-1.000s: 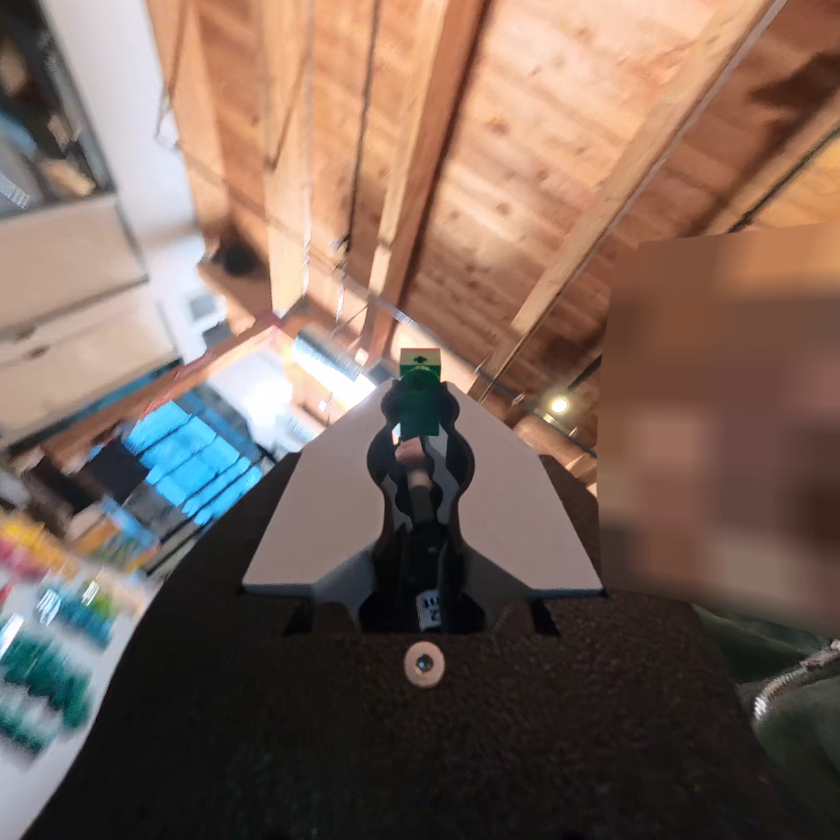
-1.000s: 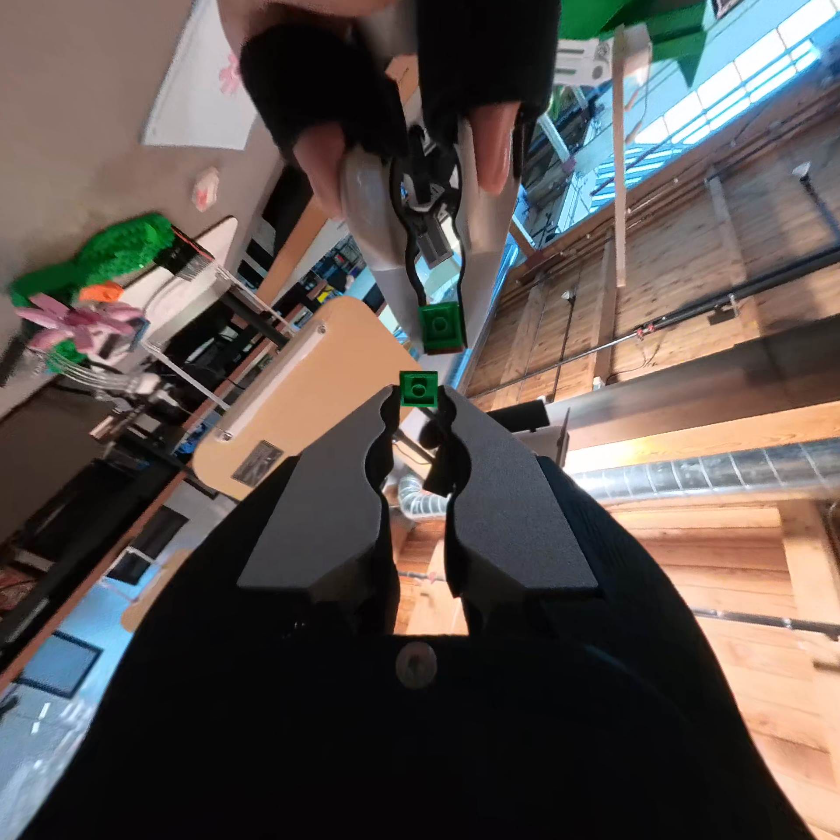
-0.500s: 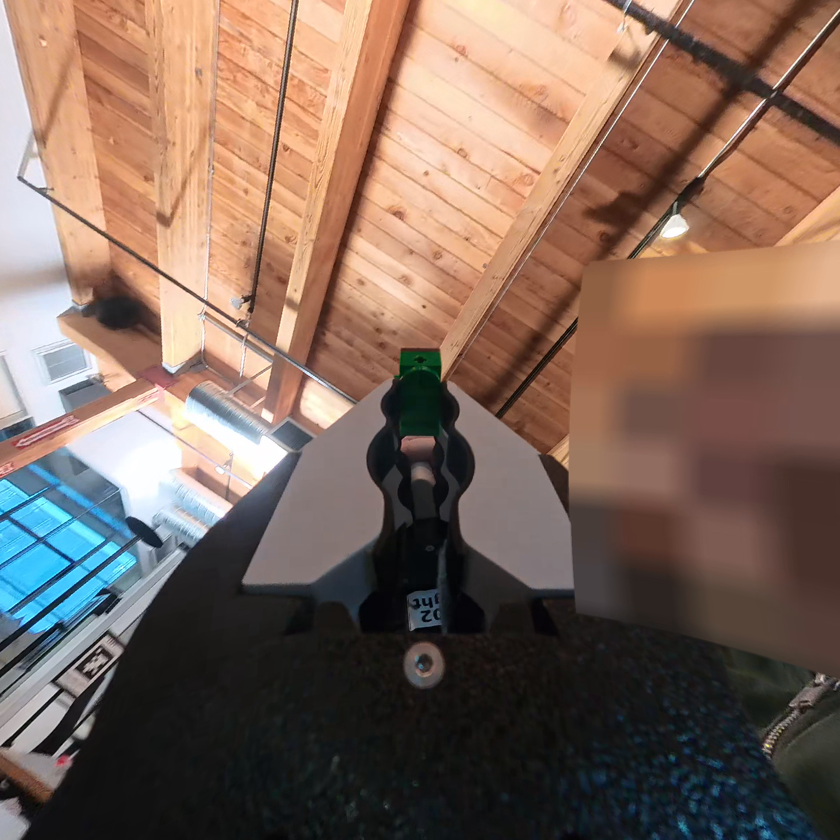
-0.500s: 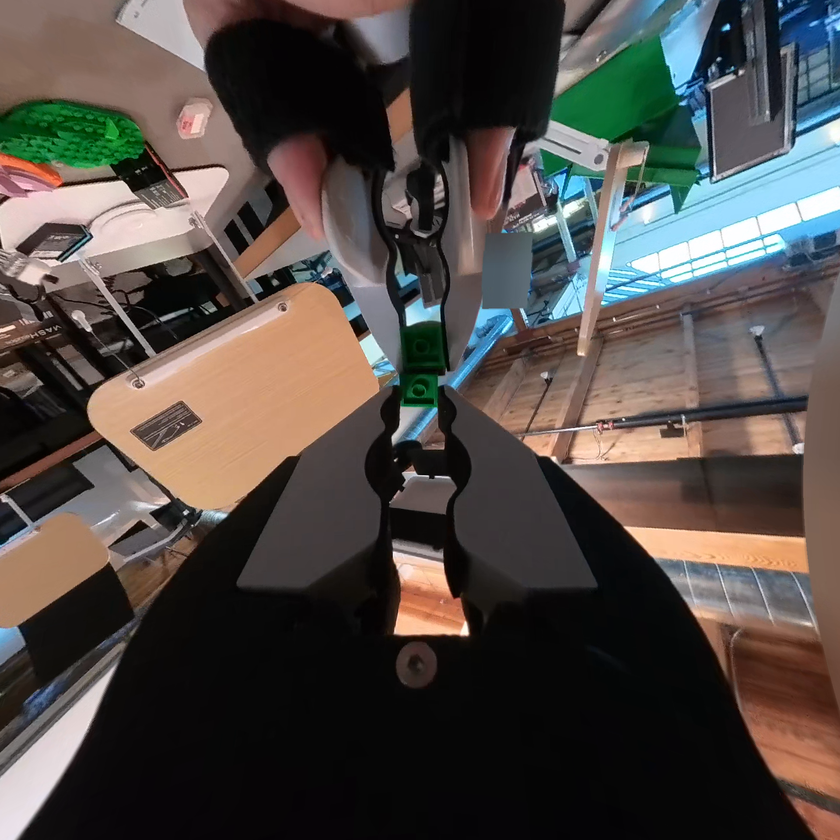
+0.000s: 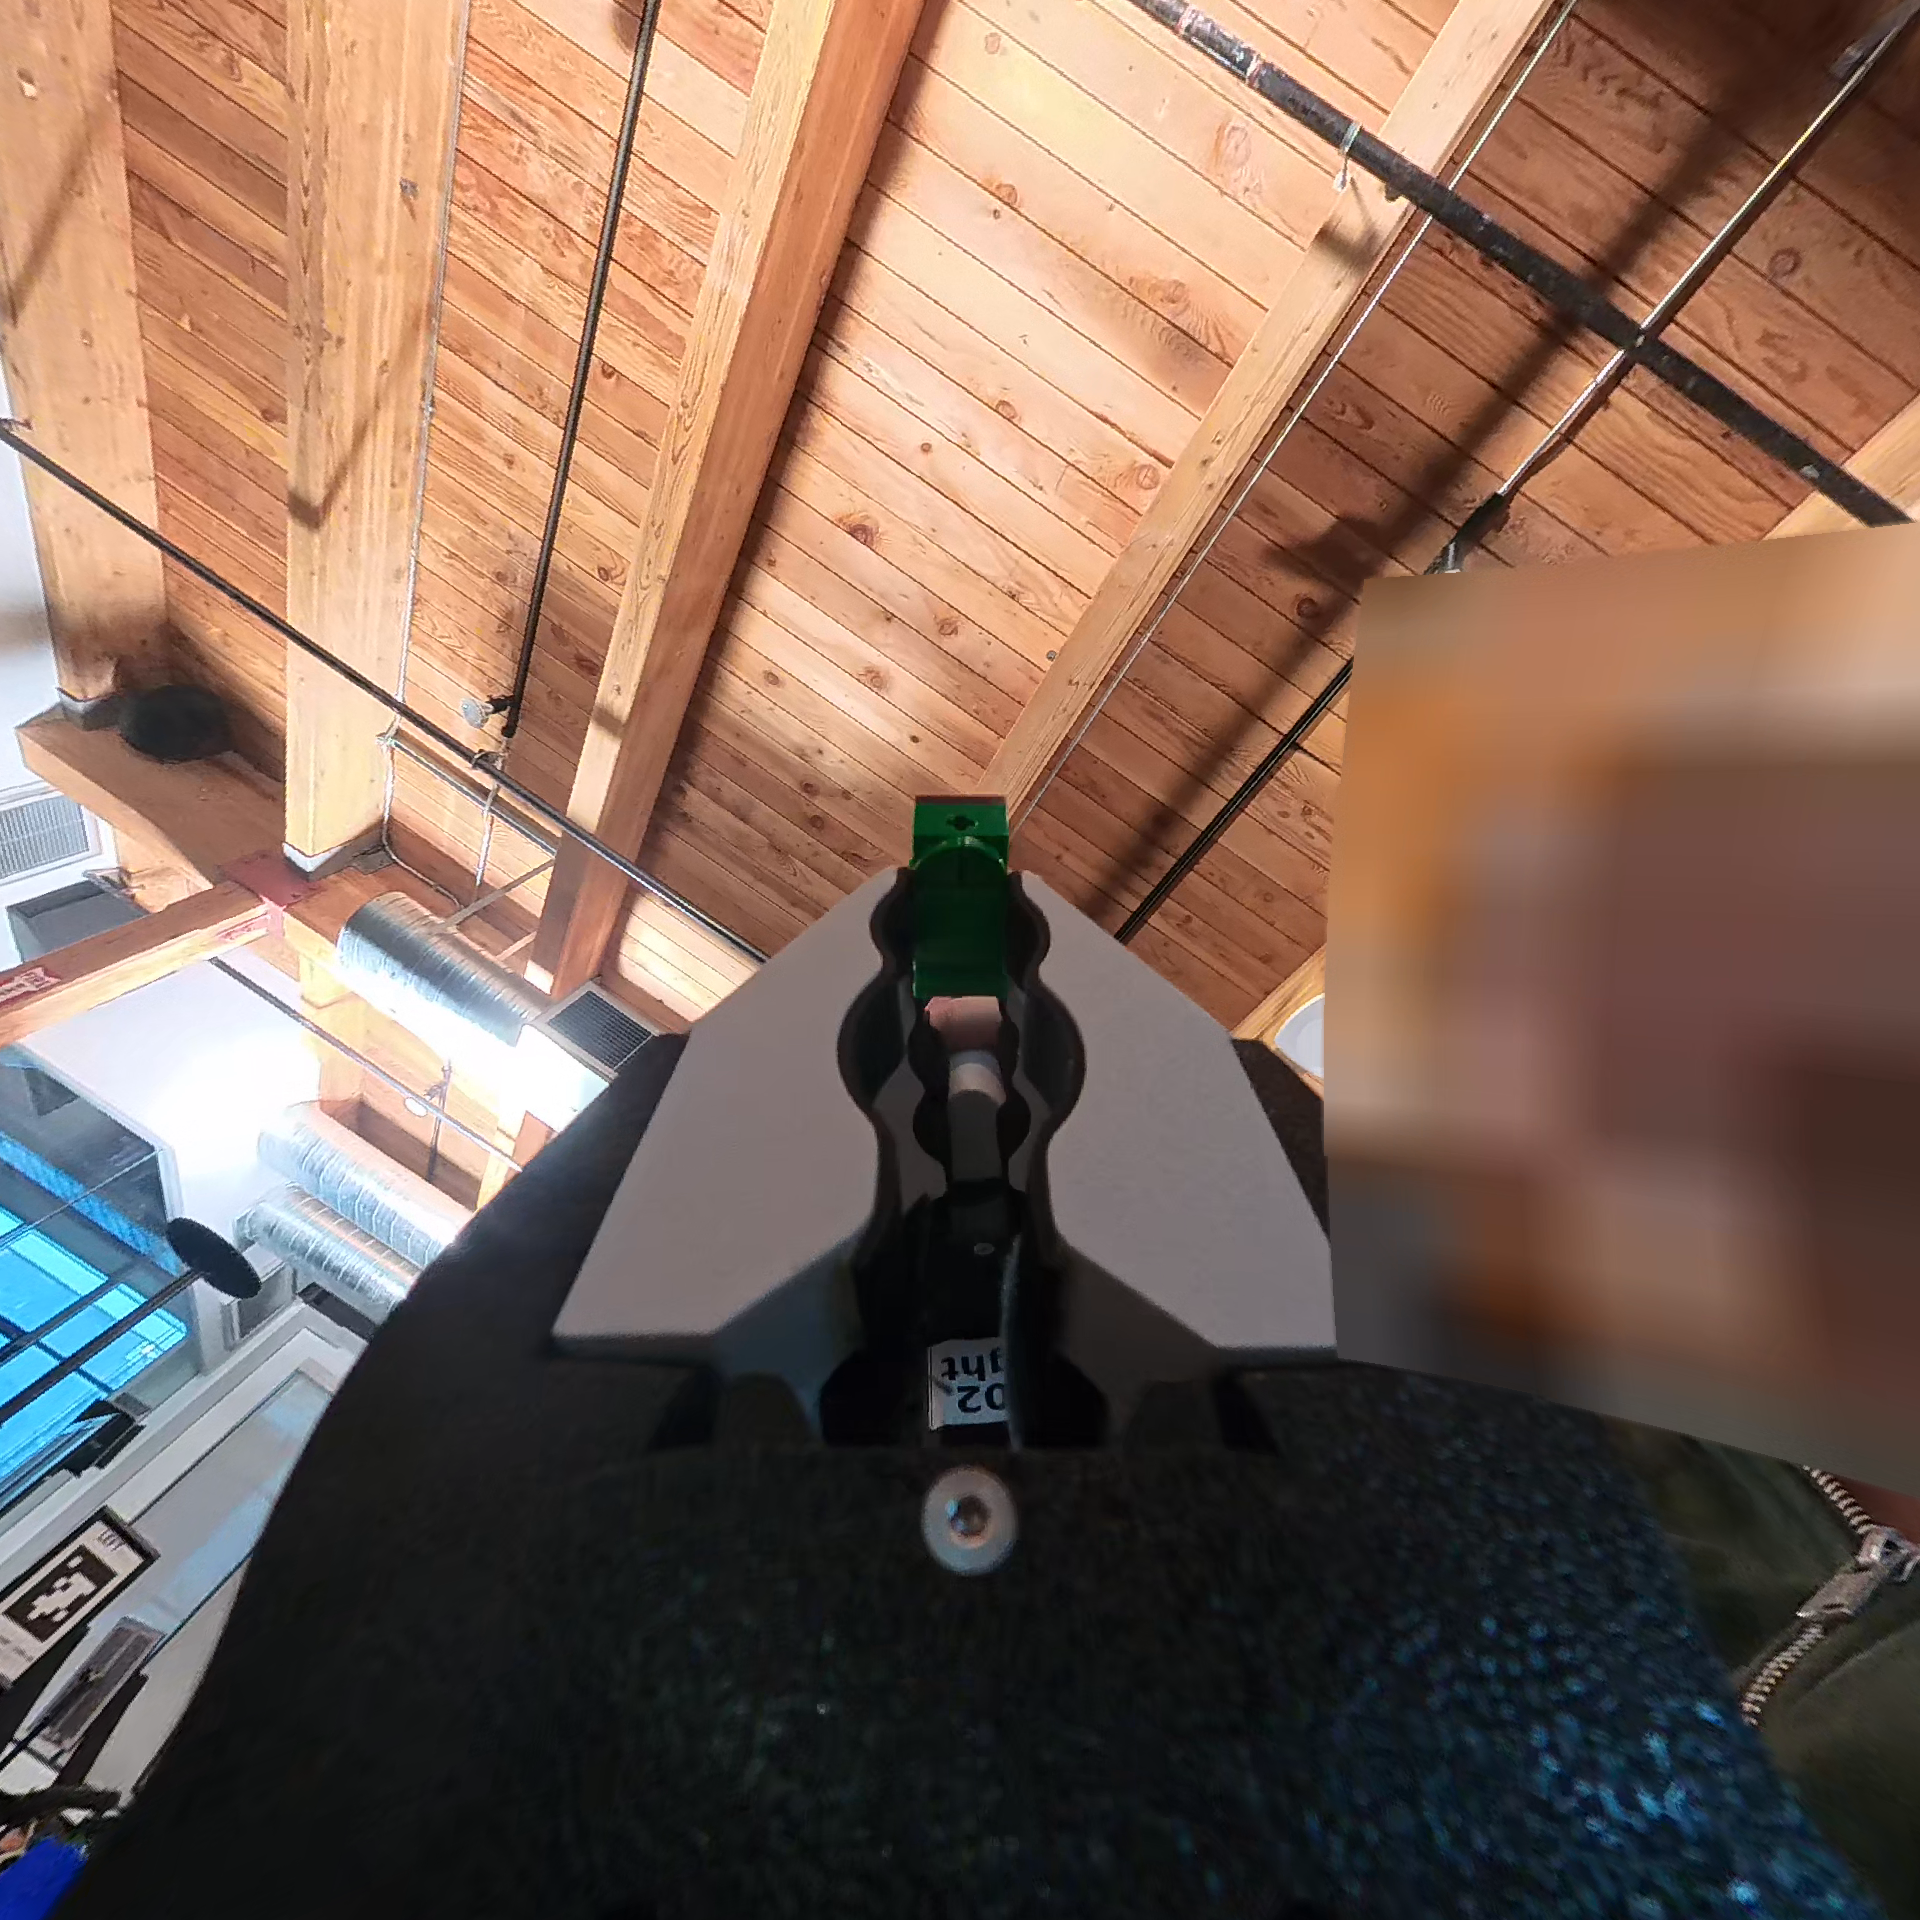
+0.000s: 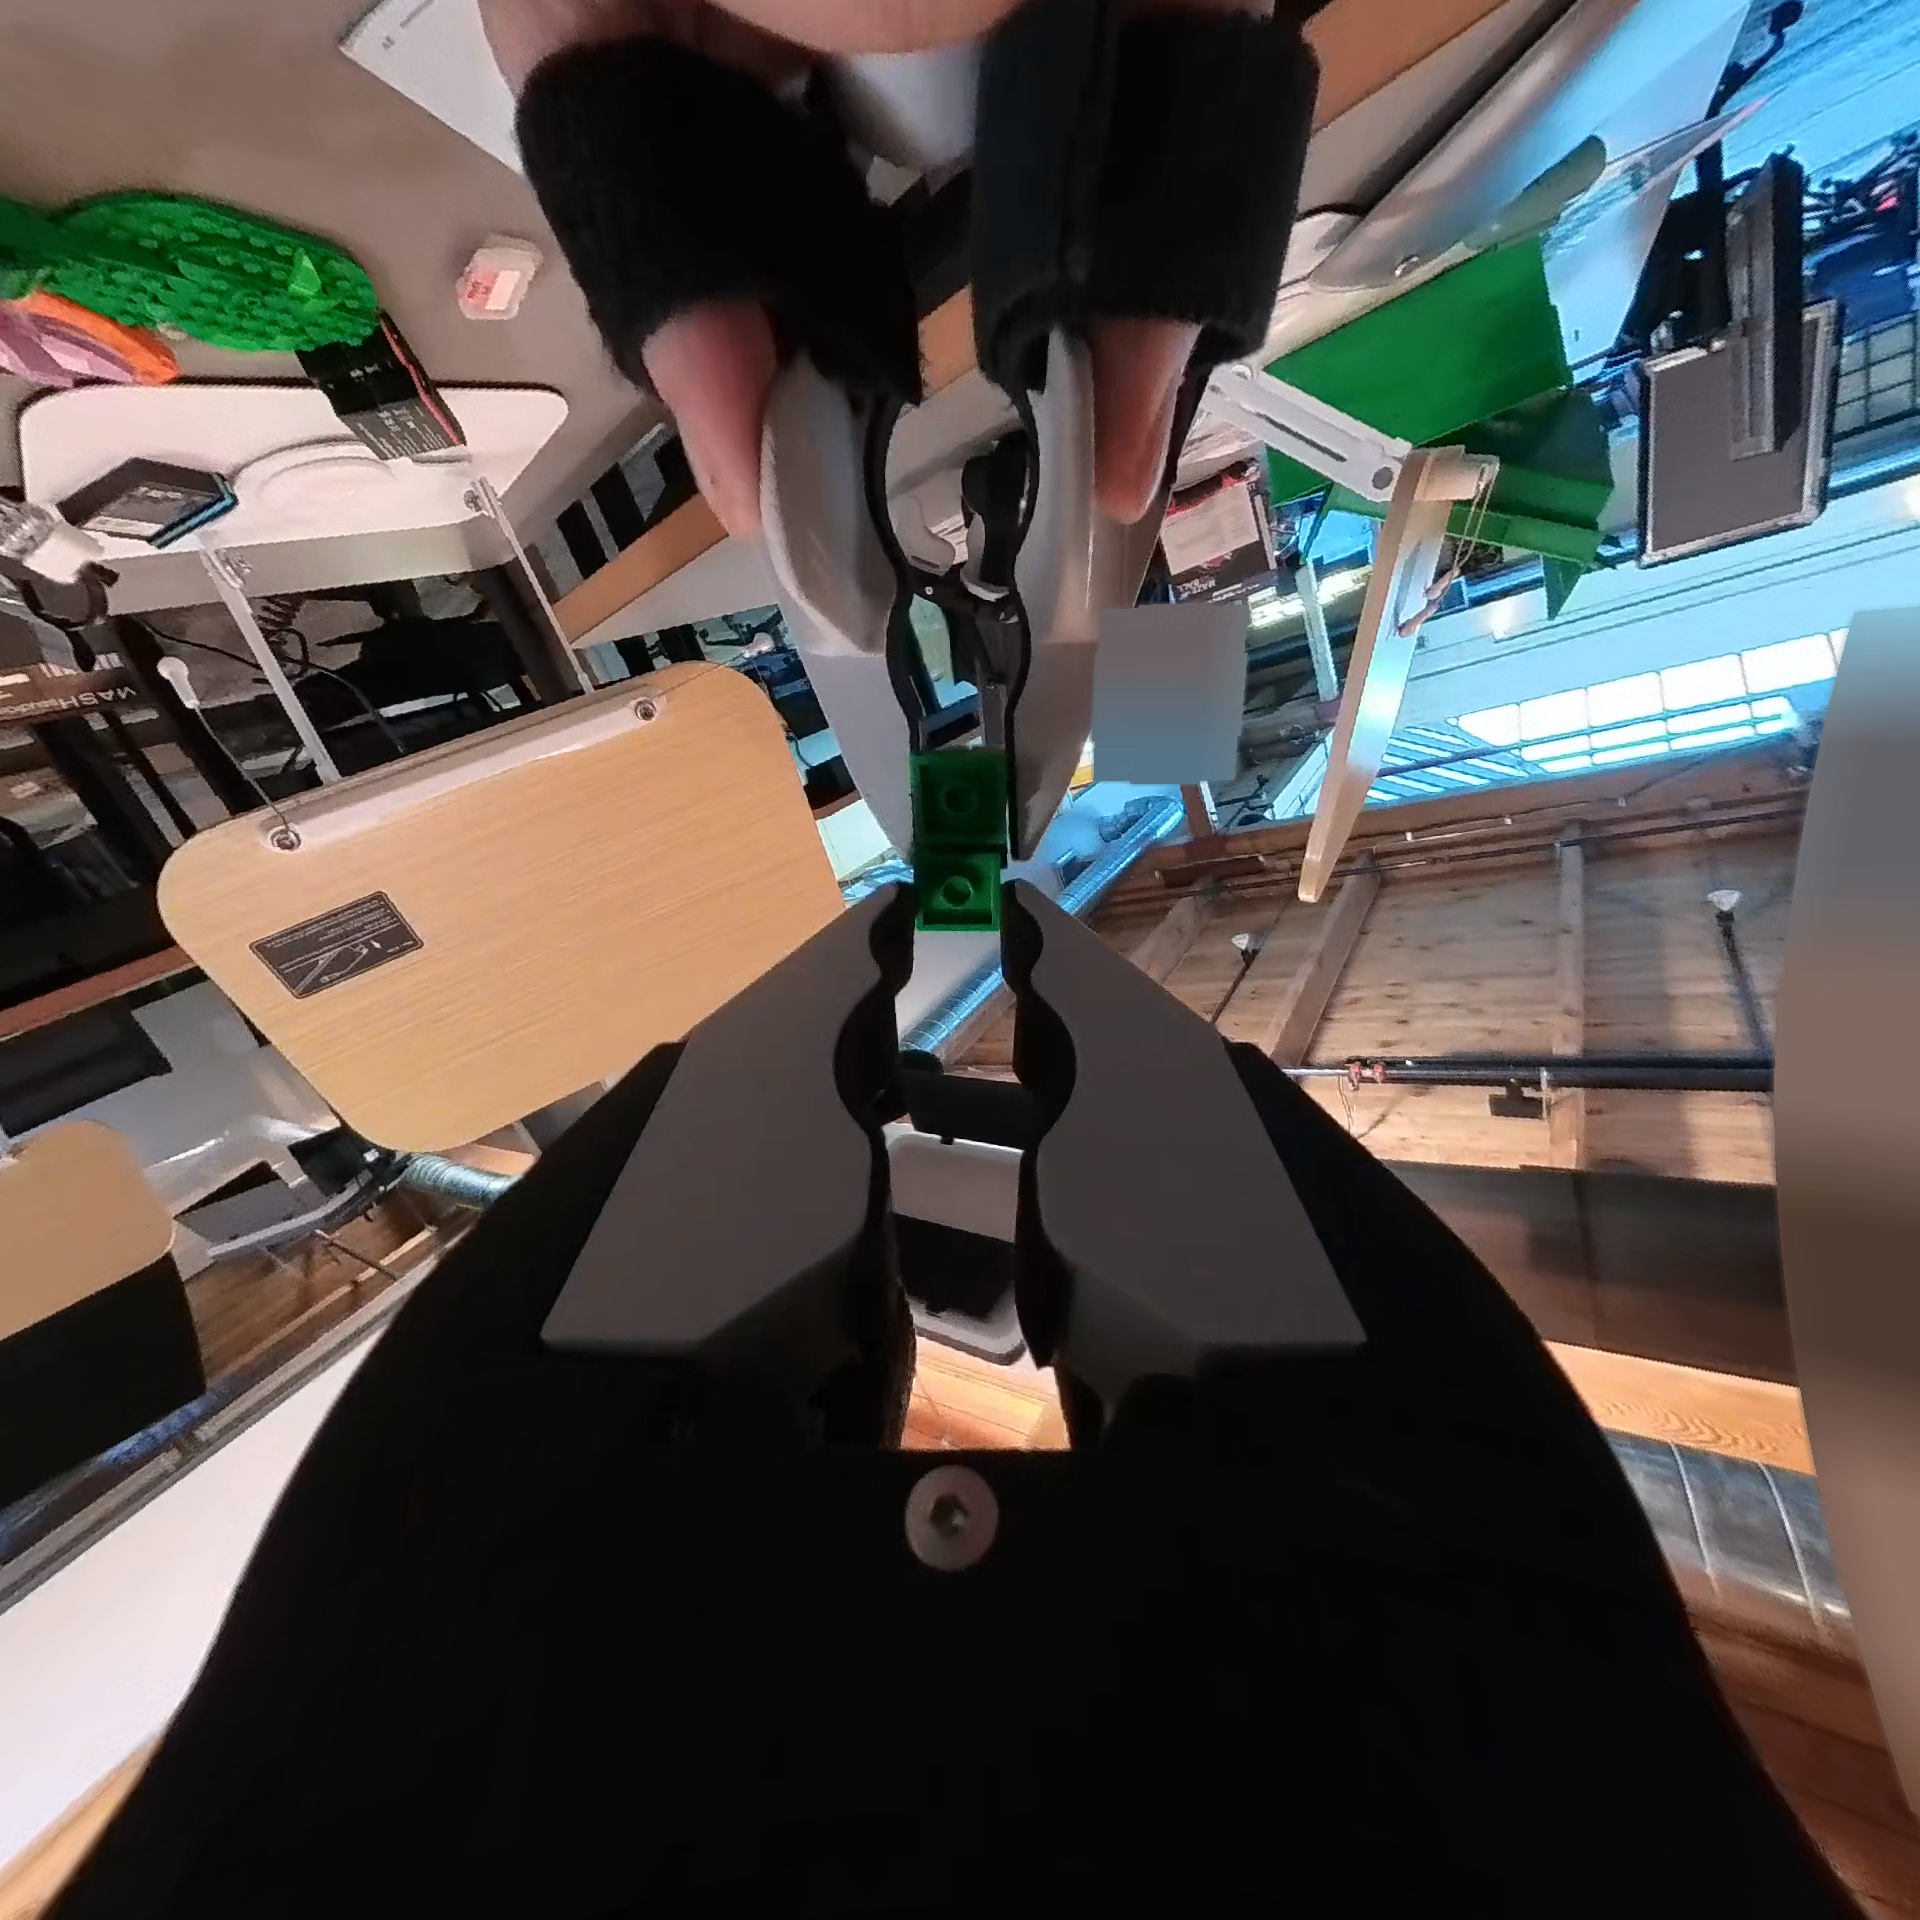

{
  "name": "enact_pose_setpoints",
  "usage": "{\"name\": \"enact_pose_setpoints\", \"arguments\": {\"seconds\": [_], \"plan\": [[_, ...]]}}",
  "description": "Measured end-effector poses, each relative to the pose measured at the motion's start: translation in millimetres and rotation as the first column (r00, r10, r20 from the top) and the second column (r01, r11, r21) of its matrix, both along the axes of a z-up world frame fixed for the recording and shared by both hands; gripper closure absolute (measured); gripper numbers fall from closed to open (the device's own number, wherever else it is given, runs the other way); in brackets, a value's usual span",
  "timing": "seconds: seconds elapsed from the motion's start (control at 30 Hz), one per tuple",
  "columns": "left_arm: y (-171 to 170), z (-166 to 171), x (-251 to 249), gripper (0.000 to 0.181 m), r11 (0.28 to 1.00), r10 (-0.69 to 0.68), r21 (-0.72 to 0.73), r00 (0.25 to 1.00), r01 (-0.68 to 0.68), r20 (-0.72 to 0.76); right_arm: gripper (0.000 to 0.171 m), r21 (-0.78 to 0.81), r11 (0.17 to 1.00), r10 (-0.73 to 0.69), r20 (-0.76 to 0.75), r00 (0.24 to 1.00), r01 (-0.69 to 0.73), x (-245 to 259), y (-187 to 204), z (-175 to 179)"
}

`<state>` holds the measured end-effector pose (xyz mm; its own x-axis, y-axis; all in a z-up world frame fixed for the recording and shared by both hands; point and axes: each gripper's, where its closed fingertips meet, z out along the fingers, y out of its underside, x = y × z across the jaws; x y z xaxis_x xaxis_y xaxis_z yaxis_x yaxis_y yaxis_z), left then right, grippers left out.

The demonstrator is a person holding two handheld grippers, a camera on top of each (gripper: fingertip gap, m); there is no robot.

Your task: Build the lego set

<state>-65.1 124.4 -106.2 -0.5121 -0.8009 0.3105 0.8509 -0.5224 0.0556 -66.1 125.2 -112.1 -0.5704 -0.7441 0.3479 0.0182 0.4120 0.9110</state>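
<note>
In the right wrist view my right gripper (image 6: 958,920) is shut on a small green brick (image 6: 958,896) at its fingertips. The left gripper (image 6: 961,805) points back at it from above, held by a hand in a black fingerless glove (image 6: 707,208). It is shut on a second green brick (image 6: 958,802). The two bricks touch edge to edge. In the left wrist view my left gripper (image 5: 958,899) points up at a wooden ceiling and is shut on the green piece (image 5: 958,925). The right gripper does not show there.
A green studded plate model (image 6: 208,270) with orange and pink parts lies on the grey table (image 6: 436,145), next to a small pink piece (image 6: 499,281). A wooden chair back (image 6: 499,914) is at the left. A person's jacket (image 5: 1849,1621) is at the lower right. The grippers are tip to tip, or close to it.
The gap between the two green bricks has closed; they were apart and now touch. The left gripper's view has swung from the shelves to the ceiling.
</note>
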Motion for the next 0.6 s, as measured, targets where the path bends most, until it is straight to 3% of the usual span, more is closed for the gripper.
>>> {"name": "enact_pose_setpoints", "arguments": {"seconds": [0.03, 0.6], "plan": [[-0.1, -0.1, -0.2, 0.167, 1.0, 0.0, 0.0, 1.0, 0.0, 0.002, 0.157, 0.001, 1.0, -0.001, 0.002, 1.0, 0.001, -0.1, -0.6, -0.2], [-3.5, 1.4, 2.1, 0.168, 0.999, -0.029, 0.035, 1.0, 0.029, 0.007, 0.156, -0.04, 0.999, 0.003, 0.009, 1.0, -0.003, 1.1, -3.4, -2.4]]}}
